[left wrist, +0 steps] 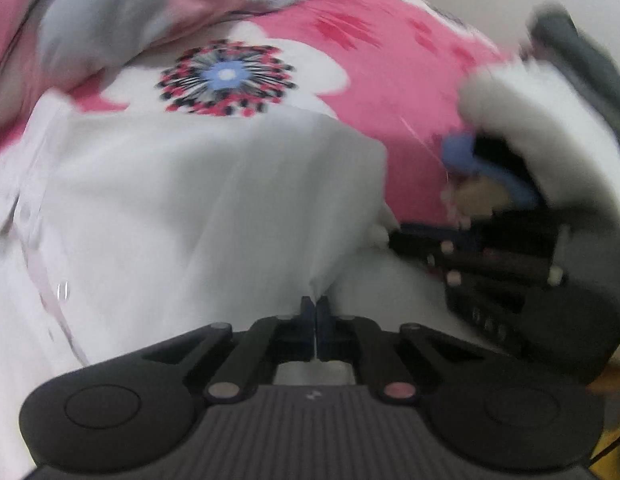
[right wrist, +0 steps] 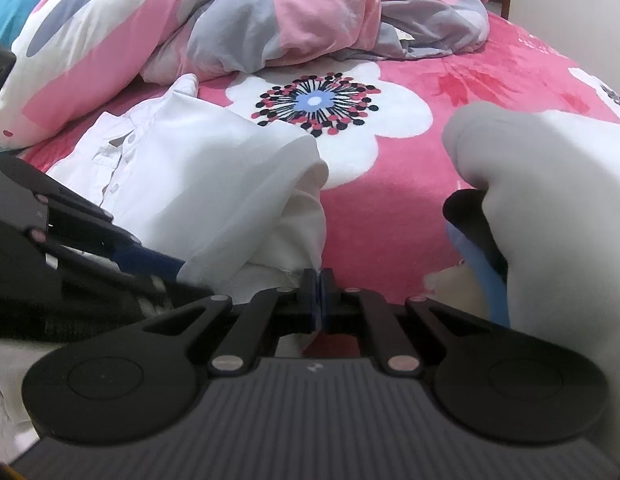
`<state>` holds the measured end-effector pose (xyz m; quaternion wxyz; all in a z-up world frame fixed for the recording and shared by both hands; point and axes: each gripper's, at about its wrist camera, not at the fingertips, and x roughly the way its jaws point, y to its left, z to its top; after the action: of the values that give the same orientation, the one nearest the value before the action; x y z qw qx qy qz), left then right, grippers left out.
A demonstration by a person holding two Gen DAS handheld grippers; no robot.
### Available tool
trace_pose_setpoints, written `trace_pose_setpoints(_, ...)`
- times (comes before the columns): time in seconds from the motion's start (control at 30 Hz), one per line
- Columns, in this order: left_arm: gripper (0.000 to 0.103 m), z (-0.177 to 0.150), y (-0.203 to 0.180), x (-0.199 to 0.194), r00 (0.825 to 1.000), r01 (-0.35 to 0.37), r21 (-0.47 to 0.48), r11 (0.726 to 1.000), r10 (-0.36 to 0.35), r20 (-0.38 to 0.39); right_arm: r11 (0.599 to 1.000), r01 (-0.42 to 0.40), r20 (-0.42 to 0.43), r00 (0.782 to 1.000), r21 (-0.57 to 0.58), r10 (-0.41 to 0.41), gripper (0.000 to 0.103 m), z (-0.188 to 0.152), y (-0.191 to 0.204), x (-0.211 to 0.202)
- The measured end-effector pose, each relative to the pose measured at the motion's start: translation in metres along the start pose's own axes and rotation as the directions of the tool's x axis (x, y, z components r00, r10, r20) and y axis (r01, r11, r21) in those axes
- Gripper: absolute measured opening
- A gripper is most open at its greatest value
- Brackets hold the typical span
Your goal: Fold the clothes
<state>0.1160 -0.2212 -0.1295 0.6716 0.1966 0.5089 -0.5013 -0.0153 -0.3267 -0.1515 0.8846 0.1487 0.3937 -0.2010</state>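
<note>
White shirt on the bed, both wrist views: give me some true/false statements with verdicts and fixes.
1. The white shirt lies on a pink flowered blanket. True.
2. The left gripper is wide open above the shirt. False: its jaws are shut, with white fabric pinched between them.
3. The right gripper is shut at the shirt's edge. True.
4. The shirt has a zipper down the front. False: a row of small white buttons runs down it.
5. A crumpled pink and grey duvet lies beyond the shirt. True.
6. The shirt is already folded into a neat square. False: it is still loosely bunched.
</note>
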Motion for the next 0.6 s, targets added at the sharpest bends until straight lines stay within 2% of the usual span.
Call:
trace_pose_setpoints(0.07,0.001,0.003,0.020,-0.011,0.994,0.106,-0.132,0.986,-0.105,0.016,1.000,0.000,-0.002,1.000,-0.011,0.000,0.001,0.000,0.000,-0.001)
trace_pose_setpoints(0.1,0.001,0.003,0.036,-0.018,0.984,0.178,-0.234,0.956,-0.173,0.043,1.000,0.000,-0.003,1.000,-0.015,0.000,0.001,0.000,0.000,-0.001)
trace_pose_setpoints(0.13,0.000,0.003,0.052,-0.024,0.968,0.251,-0.334,0.909,-0.238,0.078,1.000,-0.001,-0.003,1.000,-0.020,0.001,0.001,0.001,0.000,-0.002)
trace_pose_setpoints(0.2,0.000,-0.001,0.085,-0.028,0.922,0.383,-0.506,0.772,-0.352,0.162,1.000,-0.003,-0.002,1.000,-0.030,0.002,0.001,0.001,0.001,-0.004)
trace_pose_setpoints(0.27,0.000,-0.009,0.117,-0.029,0.870,0.482,-0.636,0.603,-0.413,0.269,0.999,0.000,-0.003,1.000,-0.043,0.000,0.001,0.002,0.001,-0.008)
trace_pose_setpoints(0.3,0.000,-0.015,0.133,-0.028,0.843,0.523,-0.686,0.507,-0.426,0.327,0.999,0.001,-0.006,1.000,-0.050,-0.001,0.000,0.003,0.002,-0.010)
trace_pose_setpoints(0.33,0.000,-0.018,0.145,-0.026,0.826,0.546,-0.713,0.440,-0.427,0.368,0.998,0.002,-0.008,1.000,-0.057,-0.002,0.000,0.003,0.002,-0.012)
trace_pose_setpoints(0.37,0.000,-0.022,0.156,-0.024,0.813,0.561,-0.730,0.390,-0.429,0.395,0.998,0.004,-0.009,1.000,-0.064,-0.004,0.000,0.003,0.003,-0.015)
trace_pose_setpoints(0.47,0.000,-0.027,0.174,-0.011,0.826,0.527,-0.779,0.340,-0.421,0.375,0.995,0.017,-0.015,1.000,-0.097,-0.018,0.000,0.003,0.006,-0.018)
trace_pose_setpoints(0.6,0.000,-0.038,0.182,0.021,0.867,0.384,-0.872,0.305,-0.445,0.226,0.988,0.050,-0.061,0.996,-0.146,-0.060,0.000,-0.001,0.010,-0.008)
